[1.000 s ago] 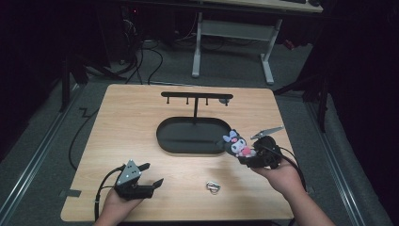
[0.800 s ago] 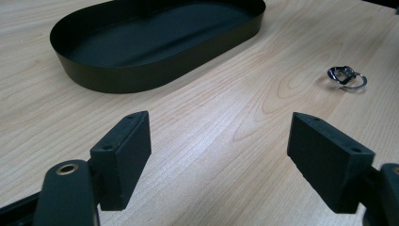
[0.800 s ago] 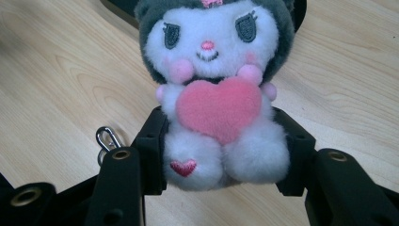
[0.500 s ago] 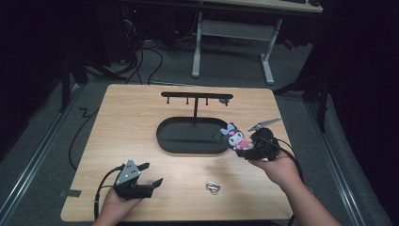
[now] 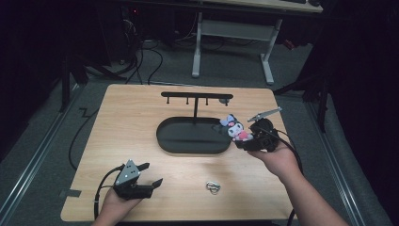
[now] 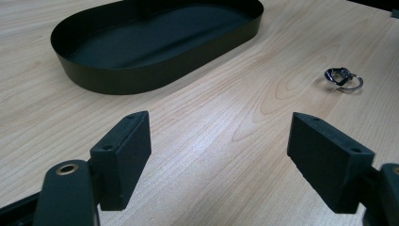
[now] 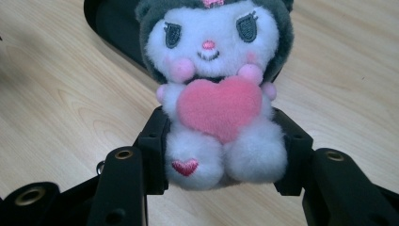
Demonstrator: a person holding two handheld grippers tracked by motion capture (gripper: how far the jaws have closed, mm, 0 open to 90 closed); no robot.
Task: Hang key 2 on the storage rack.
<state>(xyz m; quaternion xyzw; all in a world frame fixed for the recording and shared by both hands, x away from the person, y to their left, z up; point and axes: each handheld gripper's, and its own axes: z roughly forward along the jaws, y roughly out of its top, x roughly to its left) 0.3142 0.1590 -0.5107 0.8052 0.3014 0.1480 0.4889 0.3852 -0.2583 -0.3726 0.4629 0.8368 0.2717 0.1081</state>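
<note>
Your left gripper point(image 5: 149, 175) rests low at the near left part of the desk point(image 5: 131, 122), held in your left hand point(image 5: 115, 205), its jaws spread wide with only bare wood between them. In the left gripper view the jaws frame the desk, with the black oval tray point(image 6: 155, 40) ahead and a small metal key ring point(image 6: 343, 78) off to the right, well apart from the jaws. In the high view that ring point(image 5: 213, 187) lies near the front edge, between your two hands. Behind the tray stands a black hanging rack point(image 5: 196, 99) with small hooks. To the right, your right gripper point(image 5: 242, 141) pinches the plush toy point(image 7: 219, 94) by its lower body, the pads pressing its sides. The toy point(image 5: 235, 128) sits upright in the jaws, held above the desk just at the tray's right end.
</note>
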